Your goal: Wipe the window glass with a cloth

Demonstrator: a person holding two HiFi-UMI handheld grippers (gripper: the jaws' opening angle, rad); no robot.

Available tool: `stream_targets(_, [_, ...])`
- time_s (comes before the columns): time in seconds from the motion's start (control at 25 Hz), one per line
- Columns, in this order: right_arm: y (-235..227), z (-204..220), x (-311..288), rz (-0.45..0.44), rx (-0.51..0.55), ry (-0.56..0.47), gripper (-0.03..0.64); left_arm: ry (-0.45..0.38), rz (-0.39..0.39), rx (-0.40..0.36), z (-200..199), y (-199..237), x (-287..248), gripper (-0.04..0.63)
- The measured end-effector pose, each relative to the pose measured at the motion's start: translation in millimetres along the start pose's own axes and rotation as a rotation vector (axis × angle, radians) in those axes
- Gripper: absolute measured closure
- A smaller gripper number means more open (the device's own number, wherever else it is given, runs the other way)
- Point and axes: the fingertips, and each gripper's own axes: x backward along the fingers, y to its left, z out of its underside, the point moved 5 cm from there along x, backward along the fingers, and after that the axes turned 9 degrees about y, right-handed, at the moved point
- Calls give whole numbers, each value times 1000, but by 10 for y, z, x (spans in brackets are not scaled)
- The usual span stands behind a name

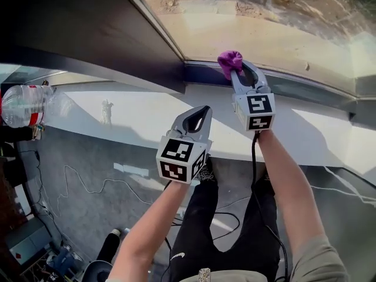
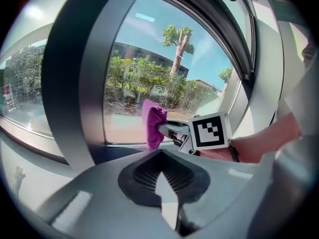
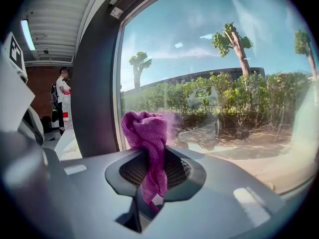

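Observation:
A purple cloth is bunched at the tip of my right gripper, which is shut on it. The cloth sits low on the window glass, near the dark bottom frame. In the right gripper view the cloth stands up between the jaws against the glass. My left gripper hangs lower and to the left, over the white sill; its jaws are shut with nothing between them. The left gripper view shows the cloth and the right gripper ahead.
A thick dark window post runs up the left of the pane. A plastic water bottle lies at the far left. Cables trail over the grey floor below. A person stands far off inside the room.

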Motion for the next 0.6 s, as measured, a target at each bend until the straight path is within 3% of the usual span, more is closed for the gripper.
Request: stream_targets(0.6, [-2425,416,1769,266,-67,-10,523,19,181,-163,-546,-2111,-1072,594])
